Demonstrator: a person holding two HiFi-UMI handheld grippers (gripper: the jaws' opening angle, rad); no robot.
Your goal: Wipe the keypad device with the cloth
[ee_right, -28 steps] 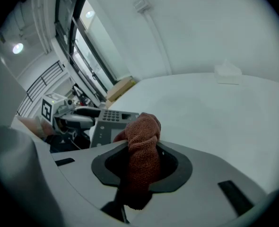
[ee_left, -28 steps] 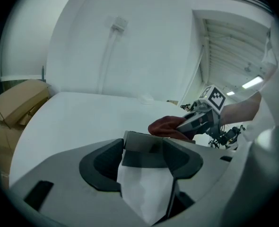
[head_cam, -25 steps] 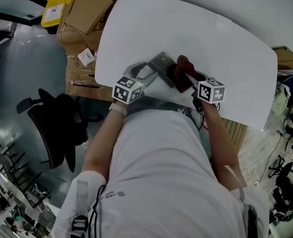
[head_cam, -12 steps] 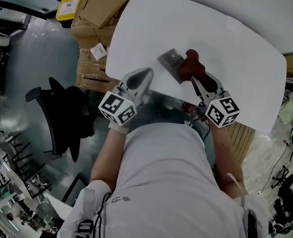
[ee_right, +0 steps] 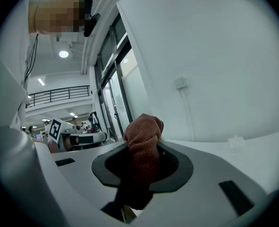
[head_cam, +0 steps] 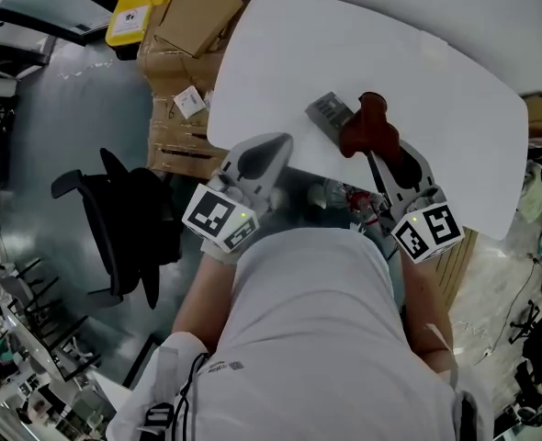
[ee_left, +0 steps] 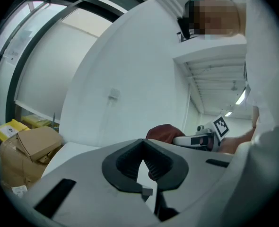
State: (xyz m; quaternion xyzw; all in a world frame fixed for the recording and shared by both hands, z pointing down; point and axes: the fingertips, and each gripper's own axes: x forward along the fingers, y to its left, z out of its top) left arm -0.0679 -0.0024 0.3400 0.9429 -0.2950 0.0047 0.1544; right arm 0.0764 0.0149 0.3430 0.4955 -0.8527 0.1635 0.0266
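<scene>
Keypad (head_cam: pixel 329 111) awaits wiping on the counter (head_cam: pixel 409 53). My right gripper (head_cam: pixel 374 154) jaws clamp the cloth (head_cam: pixel 368 127), and the left gripper (head_cam: pixel 276 145) jaws have just closed empty. Next I press the cloth down.

Cloth (head_cam: pixel 367 127) gripped, keypad device (head_cam: pixel 329 113) lying loose
Rust-brown cloth bunched in the jaws of the right gripper (ee_right: pixel 140 171); grey keypad device flat just beside the cloth.

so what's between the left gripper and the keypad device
Nothing: in the head view only bare white table lies between the left gripper and the keypad device. The cloth is on the device's other side.
</scene>
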